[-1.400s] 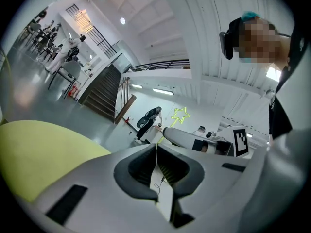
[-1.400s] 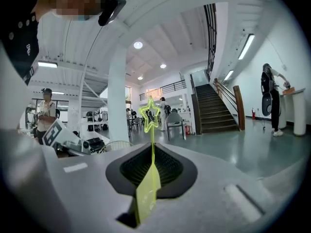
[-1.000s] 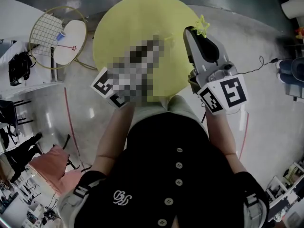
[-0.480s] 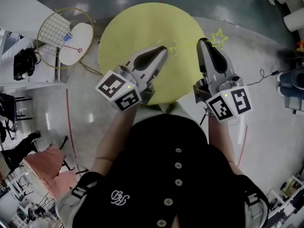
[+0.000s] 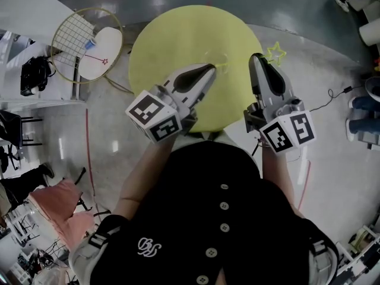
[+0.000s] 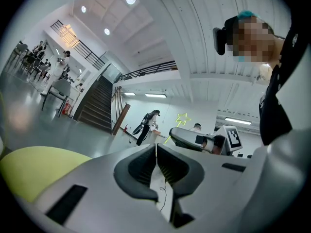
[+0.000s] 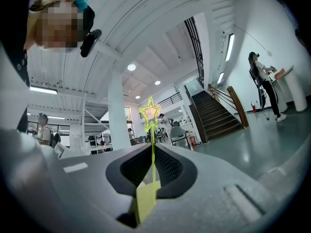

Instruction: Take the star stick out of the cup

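Observation:
The star stick is a thin neon-yellow rod with an outlined star (image 7: 150, 111) at its far end. It runs straight out between the jaws of my right gripper (image 7: 152, 147), which is shut on it, and its flat yellow lower end lies between the pads. From the head view the star (image 5: 275, 52) hangs just past the right rim of the round yellow table (image 5: 190, 34), beyond my right gripper (image 5: 256, 57). My left gripper (image 5: 211, 69) is over the table, jaws shut (image 6: 156, 147). A faint clear shape (image 5: 224, 66) at its tip may be the cup; I cannot tell whether it is held.
A wire hoop and a white disc (image 5: 83, 40) lie on the floor at the back left beside a white table. A black cable (image 5: 332, 97) trails on the floor at the right. A pink thing (image 5: 56, 203) sits at the lower left. Stairs (image 7: 216, 113) and people stand far off.
The left gripper, under a mosaic patch a second ago, now shows plainly. The star has swung slightly right of the right gripper's tip. Both grippers have barely shifted over the table.

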Demonstrator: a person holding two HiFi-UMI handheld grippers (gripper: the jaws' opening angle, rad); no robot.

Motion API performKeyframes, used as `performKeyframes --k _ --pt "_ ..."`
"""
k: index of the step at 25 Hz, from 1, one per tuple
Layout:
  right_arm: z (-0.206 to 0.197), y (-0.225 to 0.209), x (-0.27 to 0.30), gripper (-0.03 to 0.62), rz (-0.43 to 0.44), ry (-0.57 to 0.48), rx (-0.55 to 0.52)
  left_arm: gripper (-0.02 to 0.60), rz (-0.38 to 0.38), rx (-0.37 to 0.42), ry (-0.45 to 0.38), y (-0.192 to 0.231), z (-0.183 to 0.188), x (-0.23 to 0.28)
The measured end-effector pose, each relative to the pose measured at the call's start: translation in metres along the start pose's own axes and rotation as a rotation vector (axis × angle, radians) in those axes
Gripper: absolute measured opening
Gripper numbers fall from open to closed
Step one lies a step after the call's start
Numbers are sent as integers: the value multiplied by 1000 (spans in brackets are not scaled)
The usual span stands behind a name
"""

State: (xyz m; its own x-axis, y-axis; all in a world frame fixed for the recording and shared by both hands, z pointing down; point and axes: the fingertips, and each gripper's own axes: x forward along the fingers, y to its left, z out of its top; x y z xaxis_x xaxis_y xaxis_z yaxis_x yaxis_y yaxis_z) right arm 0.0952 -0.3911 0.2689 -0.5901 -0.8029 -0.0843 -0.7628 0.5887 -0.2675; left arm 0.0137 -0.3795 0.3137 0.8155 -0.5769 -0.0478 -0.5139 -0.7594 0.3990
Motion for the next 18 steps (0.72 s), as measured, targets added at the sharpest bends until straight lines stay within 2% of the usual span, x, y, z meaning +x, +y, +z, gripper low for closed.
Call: performKeyframes --k 5,18 --pt "-8 4 3 17 16 24 2 18 4 -11 18 1 -3 -1" --pt "-15 1 10 17 -5 45 -15 18 -12 -20 40 10 -6 0"
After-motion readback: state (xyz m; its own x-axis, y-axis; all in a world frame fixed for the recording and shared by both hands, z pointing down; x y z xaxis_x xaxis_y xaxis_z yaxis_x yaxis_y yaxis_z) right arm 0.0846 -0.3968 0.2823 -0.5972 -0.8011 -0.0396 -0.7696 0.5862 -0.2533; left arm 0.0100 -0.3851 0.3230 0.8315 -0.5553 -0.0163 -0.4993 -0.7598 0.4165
